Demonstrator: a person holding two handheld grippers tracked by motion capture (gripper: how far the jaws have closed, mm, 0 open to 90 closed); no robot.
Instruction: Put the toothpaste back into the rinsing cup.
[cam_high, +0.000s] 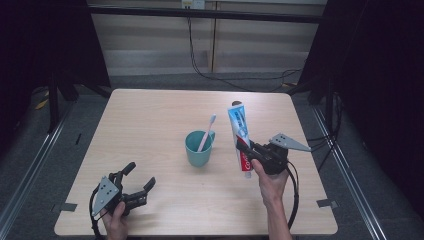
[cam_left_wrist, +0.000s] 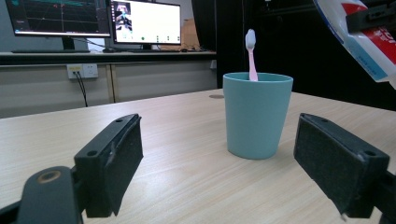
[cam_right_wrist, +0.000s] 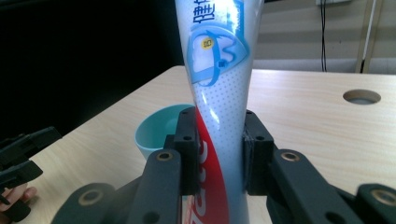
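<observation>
High view: R gripper (cam_high: 243, 148) at right-centre of the counter (cam_high: 150, 120), jaws clenched on the toothpaste tube (cam_high: 239, 131), gripping its lower red part. Tube stands near upright off the counter, just right of the teal cup (cam_high: 198, 149), not touching it. Pink toothbrush (cam_high: 206, 132) leans in the cup, head up. L gripper (cam_high: 139, 183) at near left, jaws released, nothing between them, well apart from cup.

Left gripper view: both jaws spread wide w/ bare counter between; cup (cam_left_wrist: 257, 114) ahead, toothbrush (cam_left_wrist: 251, 56) sticking up from it. Tube (cam_left_wrist: 359, 39) hangs at top right.

Right gripper view: jaws pinch tube (cam_right_wrist: 217, 84) from both sides at mid-body. Tube is white w/ blue graphic, red band low, glossy, slightly squeezed at the grip. Cup rim (cam_right_wrist: 156, 133) sits below, left of tube.

Step looks like dropping tube into cup. To do well: keep tube vertical, shift left till over the opening, lower on the side away from the brush, release only once the end is inside. Cup is light, may tip if nudged.
</observation>
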